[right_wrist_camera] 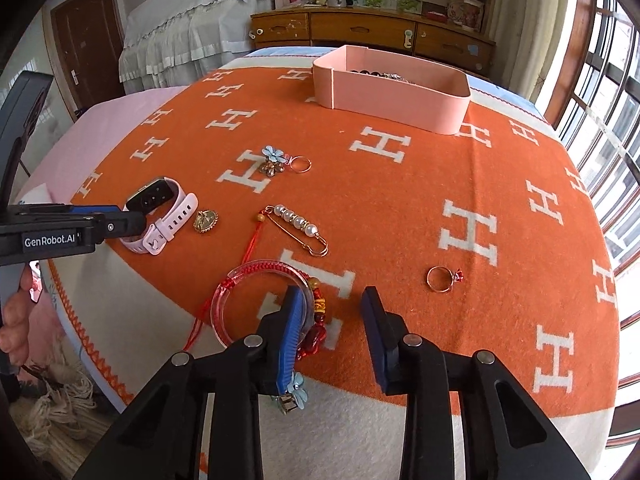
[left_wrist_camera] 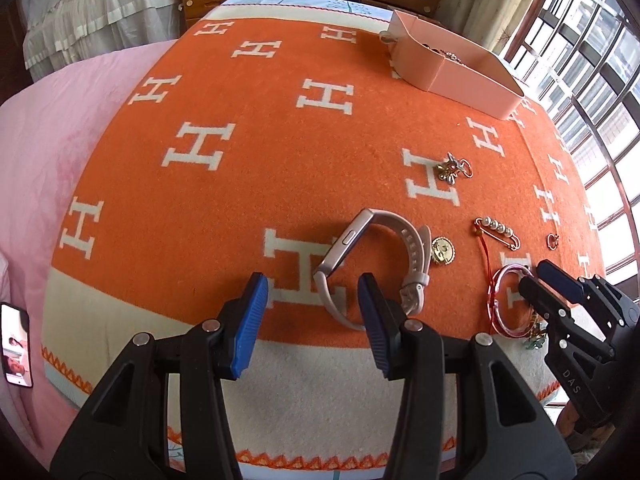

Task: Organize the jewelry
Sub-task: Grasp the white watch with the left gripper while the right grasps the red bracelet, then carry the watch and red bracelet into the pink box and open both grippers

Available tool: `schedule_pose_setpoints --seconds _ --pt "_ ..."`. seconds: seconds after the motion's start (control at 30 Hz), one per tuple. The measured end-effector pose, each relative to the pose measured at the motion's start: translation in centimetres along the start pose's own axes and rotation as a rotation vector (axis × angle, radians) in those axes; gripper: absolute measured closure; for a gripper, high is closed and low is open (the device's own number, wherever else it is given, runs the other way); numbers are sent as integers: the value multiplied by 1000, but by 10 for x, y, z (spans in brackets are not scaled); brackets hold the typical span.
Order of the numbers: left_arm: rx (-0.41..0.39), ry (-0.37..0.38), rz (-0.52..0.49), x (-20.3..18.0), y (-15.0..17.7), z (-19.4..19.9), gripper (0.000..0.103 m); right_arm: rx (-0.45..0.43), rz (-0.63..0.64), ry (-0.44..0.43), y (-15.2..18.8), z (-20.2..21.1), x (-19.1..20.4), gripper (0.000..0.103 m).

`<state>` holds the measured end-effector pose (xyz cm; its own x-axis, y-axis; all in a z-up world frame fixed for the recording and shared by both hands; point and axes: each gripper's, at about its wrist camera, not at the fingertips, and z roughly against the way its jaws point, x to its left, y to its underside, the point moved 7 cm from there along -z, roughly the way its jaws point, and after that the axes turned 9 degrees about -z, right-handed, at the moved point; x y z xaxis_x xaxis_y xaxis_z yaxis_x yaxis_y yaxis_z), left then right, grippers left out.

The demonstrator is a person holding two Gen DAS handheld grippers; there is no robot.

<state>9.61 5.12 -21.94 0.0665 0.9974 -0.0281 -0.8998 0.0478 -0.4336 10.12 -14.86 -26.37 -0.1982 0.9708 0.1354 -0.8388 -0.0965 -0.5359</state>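
Jewelry lies on an orange blanket (left_wrist_camera: 256, 128). My left gripper (left_wrist_camera: 312, 300) is open, its jaws either side of the near strap of a pink smartwatch (left_wrist_camera: 372, 252), also in the right wrist view (right_wrist_camera: 160, 216). My right gripper (right_wrist_camera: 332, 308) is open over a clear red bangle (right_wrist_camera: 256, 276) with a red cord and beads (right_wrist_camera: 316, 320); its left pad (right_wrist_camera: 294, 320) sits at the bangle's right rim. A pearl safety pin (right_wrist_camera: 298, 226), a gold brooch (right_wrist_camera: 206, 220), a flower charm with a ring (right_wrist_camera: 280, 160) and a red-stone ring (right_wrist_camera: 442, 278) lie around. The pink box (right_wrist_camera: 400, 96) stands at the far side.
A blue flower clip (right_wrist_camera: 294, 394) lies under my right gripper's left finger at the blanket's cream border. A phone (left_wrist_camera: 16, 344) lies at the left on the pink bedding. A wooden dresser (right_wrist_camera: 372, 32) stands behind the bed, windows (right_wrist_camera: 608, 120) to the right.
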Motion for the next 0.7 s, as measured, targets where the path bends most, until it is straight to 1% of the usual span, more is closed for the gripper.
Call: schedule_pose_setpoints --seconds 0.07,0.1,0.13,0.17,0.37,0.5,0.7 --pt "-2 -16 -20 -3 -1 -1 62 -5 14 0 0 0 2 81" --pt "-6 -23 -26 -4 -2 -1 66 -7 20 -2 1 0 3 86" --pt "-10 -34 -33 -5 -4 -2 83 -9 27 -3 0 0 3 88" --pt "-11 -34 -37 -6 -5 -3 94 -10 31 -5 1 1 4 91" --pt "-32 27 1 -5 -6 -1 95 -17 20 -5 0 2 1 92" --pt "-56 43 -5 -9 -9 4 95 -30 3 -6 -4 6 -1 92" --pt "-107 66 -31 -19 -25 21 95 -83 -22 5 -19 22 -6 92"
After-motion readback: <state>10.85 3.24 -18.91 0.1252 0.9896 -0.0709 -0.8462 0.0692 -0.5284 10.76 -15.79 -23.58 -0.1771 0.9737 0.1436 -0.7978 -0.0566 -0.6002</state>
